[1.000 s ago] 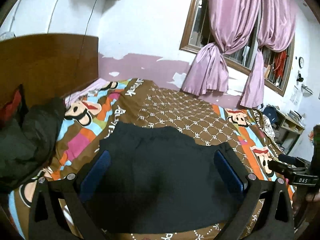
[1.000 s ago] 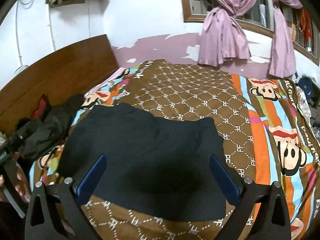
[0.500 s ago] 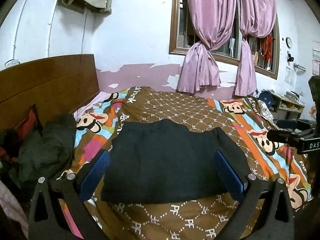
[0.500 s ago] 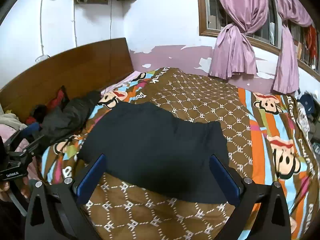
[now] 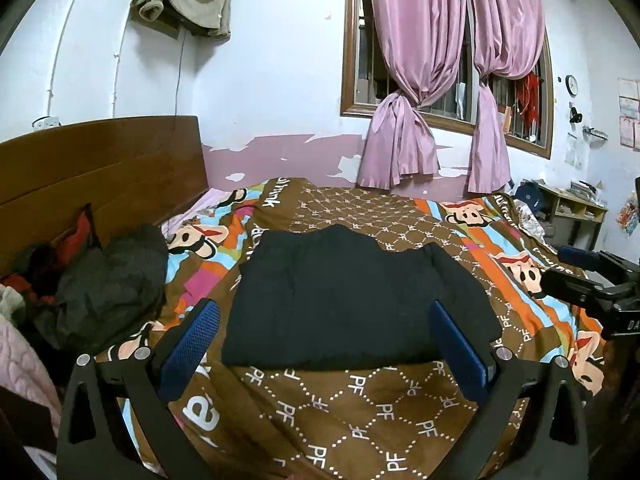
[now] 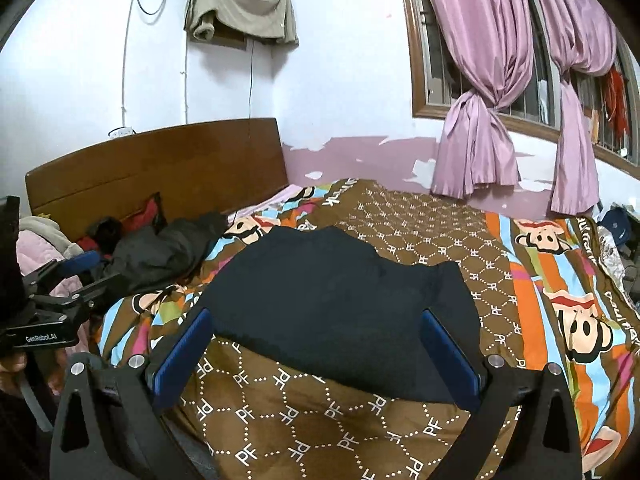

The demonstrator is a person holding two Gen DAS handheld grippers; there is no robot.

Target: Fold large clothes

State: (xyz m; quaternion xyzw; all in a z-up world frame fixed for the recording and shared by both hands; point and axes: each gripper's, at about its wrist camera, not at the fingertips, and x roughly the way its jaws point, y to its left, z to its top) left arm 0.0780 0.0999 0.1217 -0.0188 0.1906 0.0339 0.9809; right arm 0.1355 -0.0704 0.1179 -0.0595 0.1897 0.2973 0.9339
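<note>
Garment (image 5: 352, 300) on bed (image 5: 360, 412) (clothes pile (image 5: 108, 280) leftward)

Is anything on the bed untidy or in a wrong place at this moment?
Mostly tidy. The folded black garment lies flat on the brown patterned bedspread. The odd part is the crumpled dark jacket heaped near the wooden headboard, on more loose clothes. Pink wall paint is peeling.

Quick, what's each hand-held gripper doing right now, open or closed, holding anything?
Left hand-held gripper: open, holding nothing, above the black garment.
Right hand-held gripper: open, holding nothing.
</note>
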